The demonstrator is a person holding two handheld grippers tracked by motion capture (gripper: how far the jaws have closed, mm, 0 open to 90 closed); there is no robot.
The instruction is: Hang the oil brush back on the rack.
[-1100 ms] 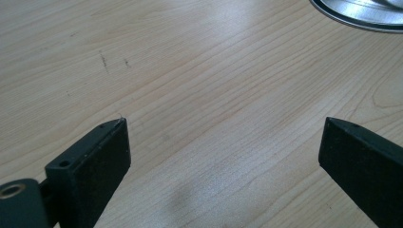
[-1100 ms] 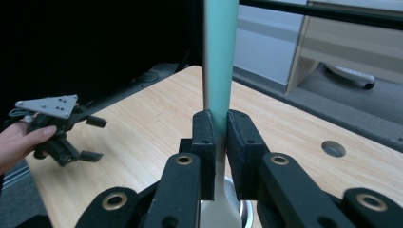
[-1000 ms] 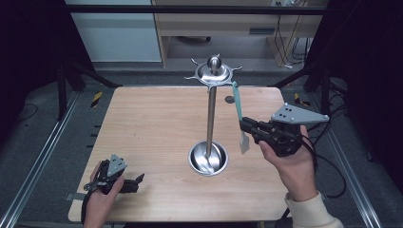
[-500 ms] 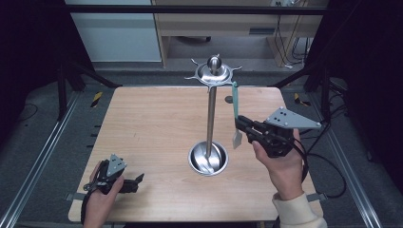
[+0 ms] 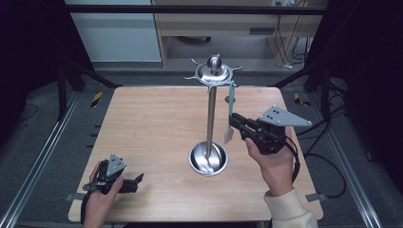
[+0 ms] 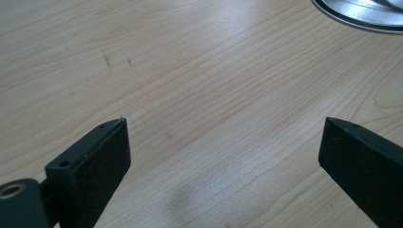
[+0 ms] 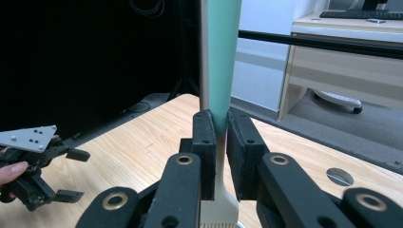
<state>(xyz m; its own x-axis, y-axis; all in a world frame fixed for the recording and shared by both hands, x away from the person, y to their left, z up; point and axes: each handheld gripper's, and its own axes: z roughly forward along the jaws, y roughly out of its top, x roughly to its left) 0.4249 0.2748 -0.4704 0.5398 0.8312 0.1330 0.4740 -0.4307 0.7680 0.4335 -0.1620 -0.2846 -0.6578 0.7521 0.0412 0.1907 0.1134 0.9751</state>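
Right gripper (image 5: 236, 124) clamping the green-handled brush (image 7: 219, 80) hanging from the metal stand (image 5: 211, 114); left gripper (image 5: 134, 182) lying wide open, holding nothing, on the table (image 5: 152, 123)

Work area surroundings

We see a light wooden table (image 5: 142, 123) on grey floor (image 5: 43, 118), a wooden desk (image 5: 228, 23) beyond, and black frame bars (image 5: 190, 9) against dark side areas.
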